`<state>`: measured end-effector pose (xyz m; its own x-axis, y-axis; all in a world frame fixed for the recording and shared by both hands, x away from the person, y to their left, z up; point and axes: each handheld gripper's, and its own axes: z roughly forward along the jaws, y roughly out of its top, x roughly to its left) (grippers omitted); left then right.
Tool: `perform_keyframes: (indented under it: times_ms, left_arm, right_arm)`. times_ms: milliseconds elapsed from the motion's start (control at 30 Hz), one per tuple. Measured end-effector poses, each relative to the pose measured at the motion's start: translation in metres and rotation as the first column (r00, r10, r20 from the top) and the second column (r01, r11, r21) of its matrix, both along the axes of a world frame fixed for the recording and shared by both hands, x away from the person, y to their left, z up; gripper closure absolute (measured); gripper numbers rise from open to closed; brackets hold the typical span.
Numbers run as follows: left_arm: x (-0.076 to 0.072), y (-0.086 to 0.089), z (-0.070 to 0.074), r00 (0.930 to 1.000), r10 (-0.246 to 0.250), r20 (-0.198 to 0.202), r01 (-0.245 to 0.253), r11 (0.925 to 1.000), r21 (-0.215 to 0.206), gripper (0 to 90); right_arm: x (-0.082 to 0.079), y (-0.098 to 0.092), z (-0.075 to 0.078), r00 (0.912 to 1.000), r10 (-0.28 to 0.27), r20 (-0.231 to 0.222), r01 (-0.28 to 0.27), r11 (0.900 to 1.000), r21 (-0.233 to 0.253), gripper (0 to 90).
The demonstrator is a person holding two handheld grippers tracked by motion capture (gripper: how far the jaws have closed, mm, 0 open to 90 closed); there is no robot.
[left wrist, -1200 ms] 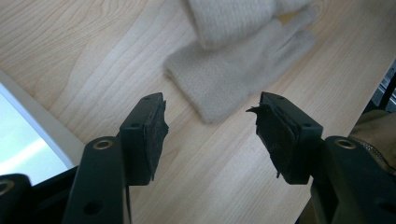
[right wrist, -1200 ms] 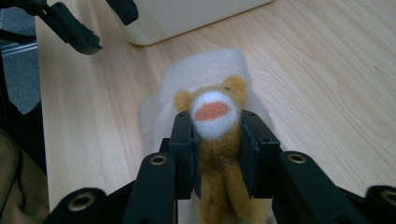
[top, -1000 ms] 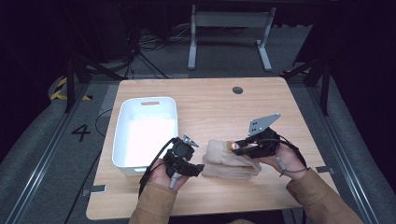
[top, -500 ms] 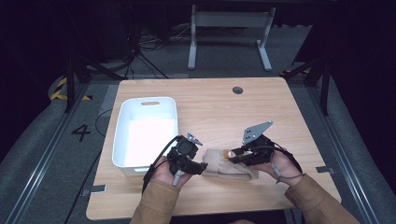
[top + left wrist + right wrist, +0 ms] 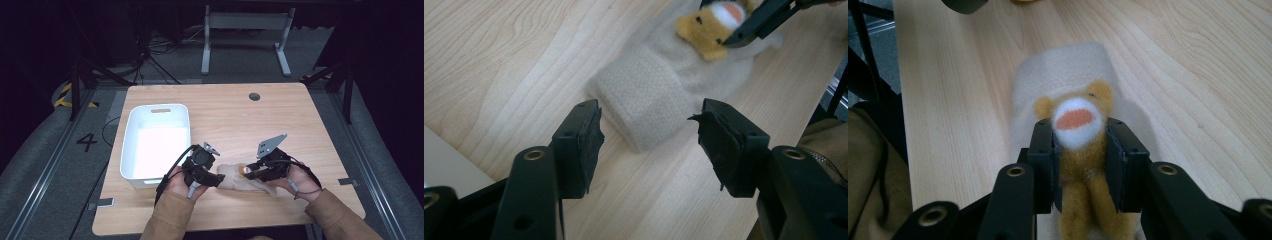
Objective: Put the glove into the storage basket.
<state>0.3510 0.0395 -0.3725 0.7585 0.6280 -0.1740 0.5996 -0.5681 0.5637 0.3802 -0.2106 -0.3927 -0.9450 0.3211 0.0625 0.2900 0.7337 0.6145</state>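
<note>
My right gripper clamped on plush animal sewn on beige mitten. My left gripper jaws apart, just short of mitten cuff. Mitten flat on table, near front edge, right of white bin.

I counted two grippers, one in each of my hands: my left gripper, with its two jaws standing apart, and my right gripper, with its two jaws pressed on the toy. There was one beige mitten on the table, showing one knitted cuff in the left gripper view. On it sat one small plush animal with two round ears and one white muzzle with a single orange patch. One white bin stood on the one wooden table, which had one dark round hole near its far edge.
</note>
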Motion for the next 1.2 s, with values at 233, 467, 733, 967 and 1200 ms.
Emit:
perform_keyframes:
  times_ms: [233,467,733,967,1200]
  left_arm:
    - [0.001,0.000,-0.001,1.0000,0.003,-0.001,-0.003,1.0000,0.001,42.8]
    - [0.002,0.000,0.000,1.0000,0.003,0.000,-0.003,1.0000,0.006,43.8]
    - [0.002,0.001,-0.001,0.9997,-0.004,-0.022,0.004,1.0000,0.004,49.9]
    - [0.004,0.003,0.001,0.9992,-0.015,-0.038,0.014,0.9998,-0.015,51.2]
    - [0.005,-0.001,0.001,0.9991,-0.029,-0.032,0.029,0.9996,0.004,50.8]
  right_arm:
    - [0.000,0.005,-0.007,0.9995,-0.030,-0.008,0.029,0.999,-0.042,66.7]
    - [0.000,0.006,-0.009,0.9995,-0.030,0.008,0.031,0.998,-0.060,52.3]
    - [-0.001,-0.001,0.000,0.9988,-0.046,0.020,0.046,0.999,-0.007,47.4]
    - [-0.001,-0.014,0.012,0.9956,-0.083,0.043,0.081,0.996,0.045,49.0]
    - [0.000,-0.034,0.027,0.9900,-0.130,0.055,0.123,0.987,0.105,51.4]
